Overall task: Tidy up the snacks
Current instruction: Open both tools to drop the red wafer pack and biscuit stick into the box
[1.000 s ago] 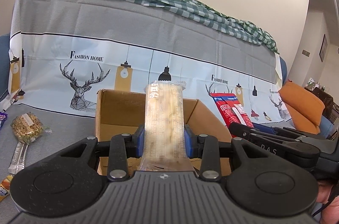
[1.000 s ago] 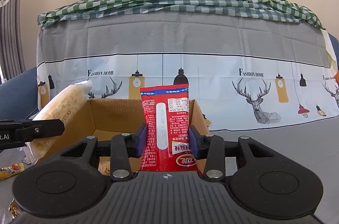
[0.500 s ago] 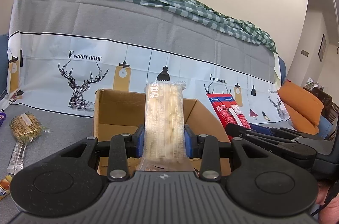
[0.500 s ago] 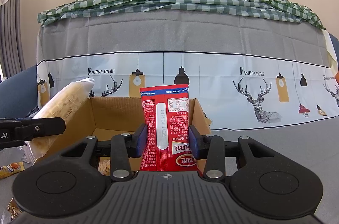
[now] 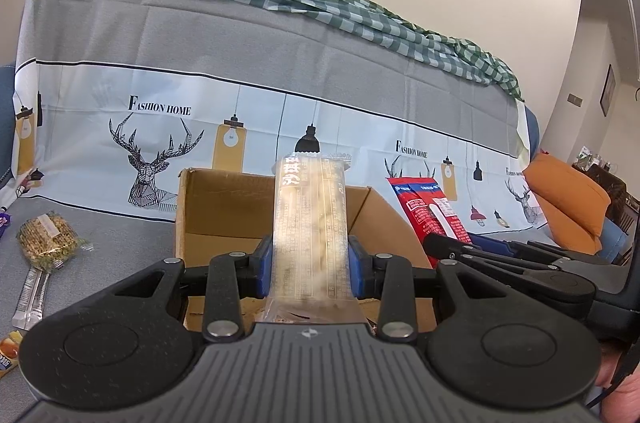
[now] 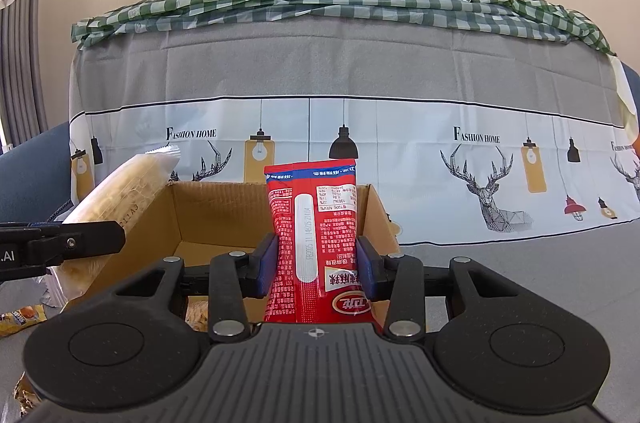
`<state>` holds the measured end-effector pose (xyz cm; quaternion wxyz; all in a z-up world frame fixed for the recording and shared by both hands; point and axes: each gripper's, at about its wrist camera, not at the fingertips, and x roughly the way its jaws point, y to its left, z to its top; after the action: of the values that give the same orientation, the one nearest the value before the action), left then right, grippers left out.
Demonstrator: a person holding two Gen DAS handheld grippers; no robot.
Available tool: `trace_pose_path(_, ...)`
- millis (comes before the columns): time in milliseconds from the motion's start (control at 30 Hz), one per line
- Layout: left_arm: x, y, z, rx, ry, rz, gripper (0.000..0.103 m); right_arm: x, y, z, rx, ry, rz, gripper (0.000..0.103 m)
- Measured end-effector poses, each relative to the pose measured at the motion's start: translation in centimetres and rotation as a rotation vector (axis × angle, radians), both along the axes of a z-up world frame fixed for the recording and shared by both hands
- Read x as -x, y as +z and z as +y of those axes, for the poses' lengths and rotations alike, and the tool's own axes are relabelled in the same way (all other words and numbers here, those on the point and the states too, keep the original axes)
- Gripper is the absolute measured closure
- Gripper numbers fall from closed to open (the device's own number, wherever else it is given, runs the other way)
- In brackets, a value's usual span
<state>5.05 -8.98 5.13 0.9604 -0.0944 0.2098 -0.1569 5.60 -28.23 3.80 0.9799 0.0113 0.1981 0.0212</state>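
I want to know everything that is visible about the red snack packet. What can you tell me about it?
The red snack packet is a glossy plastic pouch with a blue band along its far end, dense white print, a white nutrition table and a pale seam strip down its middle. It looks sealed and full. The right hand-held gripper grips its lower half between blue pads, so it stands upright, in front of the open cardboard box. The print reads upside down. Only the pads appear to touch it.

A box [image 5: 224, 211] sat on the sofa [image 5: 120, 235], before the backrest. Left of it lay a snack bag [image 5: 46, 241] and sachets [image 5: 32, 293]. A cushion [image 5: 568, 199] sat far right.
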Motion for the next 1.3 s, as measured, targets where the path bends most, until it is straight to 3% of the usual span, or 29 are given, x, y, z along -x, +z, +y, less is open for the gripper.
trace_pose_path(967, -0.1, -0.2, -0.7, 0.01, -0.035, 0.015, 0.063, 0.0, -0.1, -0.4, 0.007, 0.017, -0.001, 0.06)
trace_pose_path(1067, 0.1, -0.1, -1.1, 0.0, -0.037, 0.012, 0.041, -0.3, -0.3, -0.4, 0.013, 0.032, 0.024, 0.056)
trace_pose_path(1133, 0.1, 0.0, -1.0, -0.001, -0.029, 0.006, 0.041, -0.3, -0.3, -0.2, 0.038, 0.029, 0.016, 0.039)
trace_pose_path(1300, -0.2, -0.1, -0.3, 0.016, 0.002, 0.016, 0.044, -0.4, -0.3, 0.0, 0.04, 0.028, 0.011, 0.034)
